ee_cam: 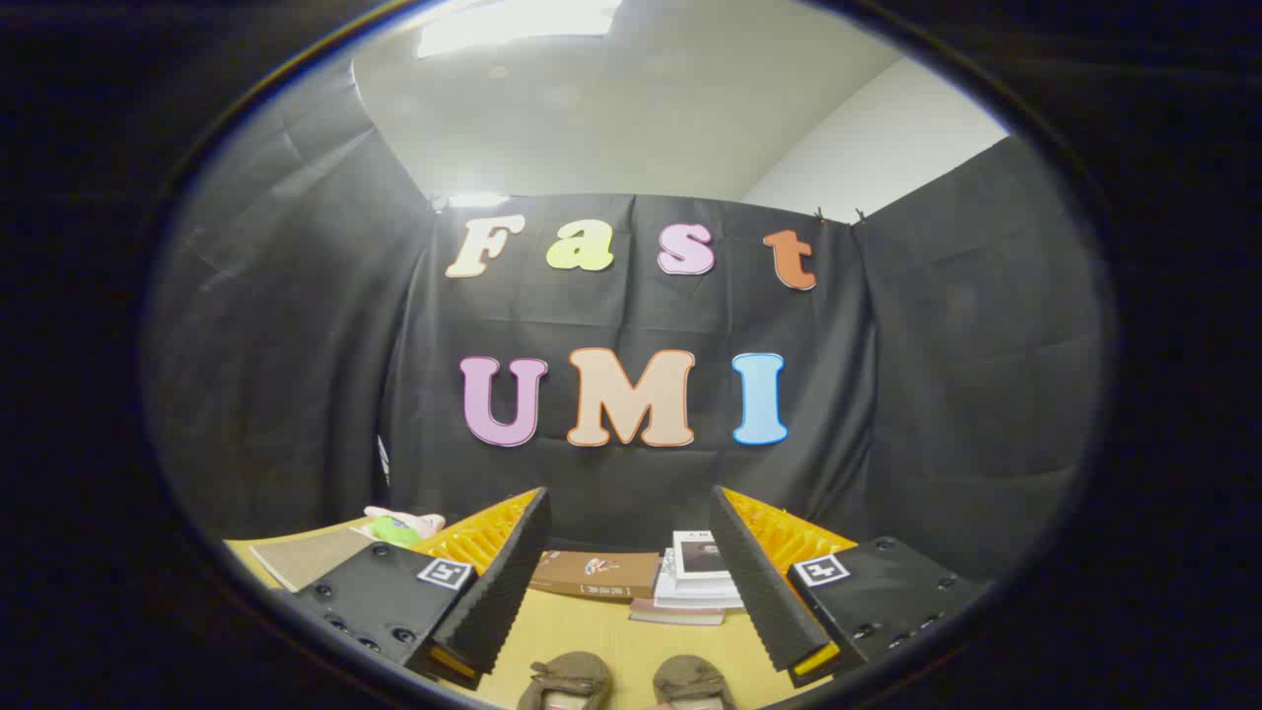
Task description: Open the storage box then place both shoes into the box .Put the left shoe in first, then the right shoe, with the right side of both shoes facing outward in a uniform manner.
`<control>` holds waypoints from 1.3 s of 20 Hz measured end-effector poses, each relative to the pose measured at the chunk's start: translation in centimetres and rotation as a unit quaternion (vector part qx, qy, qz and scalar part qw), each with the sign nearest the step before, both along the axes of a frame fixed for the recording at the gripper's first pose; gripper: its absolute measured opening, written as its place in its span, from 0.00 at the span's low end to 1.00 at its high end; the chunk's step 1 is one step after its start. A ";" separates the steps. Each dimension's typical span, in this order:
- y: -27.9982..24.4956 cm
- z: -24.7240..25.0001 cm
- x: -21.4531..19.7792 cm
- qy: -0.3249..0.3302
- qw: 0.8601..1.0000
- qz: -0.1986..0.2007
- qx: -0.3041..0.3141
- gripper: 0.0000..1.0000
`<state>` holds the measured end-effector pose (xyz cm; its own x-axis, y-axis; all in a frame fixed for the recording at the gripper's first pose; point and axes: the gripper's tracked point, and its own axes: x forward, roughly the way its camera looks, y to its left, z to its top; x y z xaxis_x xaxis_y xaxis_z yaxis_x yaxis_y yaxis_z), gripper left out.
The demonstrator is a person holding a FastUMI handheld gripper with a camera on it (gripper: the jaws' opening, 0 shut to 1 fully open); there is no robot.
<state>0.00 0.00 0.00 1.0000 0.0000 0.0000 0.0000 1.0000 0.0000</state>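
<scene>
Gripper [631, 592] gapes wide, holding nothing — both shoes [631, 682] sit on the table [611, 631] just below its fingers. Dip down, find the box — open that first.

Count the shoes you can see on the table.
2. Left shoe and right shoe lie side by side between the open gripper fingers, partly cut off.

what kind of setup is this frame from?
Likely a cloth-walled recording booth rather than a home: black cloth wall on three sides, a yellow tabletop with stacked books, a flat brown box and a pair of brown shoes. The gripper hovers open above the shoes.
</scene>
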 end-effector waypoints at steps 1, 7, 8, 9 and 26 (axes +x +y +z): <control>-0.1 -0.1 0.2 0.001 1.000 0.001 0.001 1.00; -1.0 -0.1 0.9 0.000 1.000 0.000 0.002 1.00; -1.1 0.0 1.0 -0.001 1.000 0.000 0.000 1.00; -1.2 -0.1 1.2 -0.001 1.000 0.001 -0.003 1.00; 5.4 -4.5 2.8 0.068 0.980 0.125 0.136 1.00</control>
<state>2.78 5.40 -4.47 0.9595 0.2638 -0.0987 -0.2270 0.9317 0.2836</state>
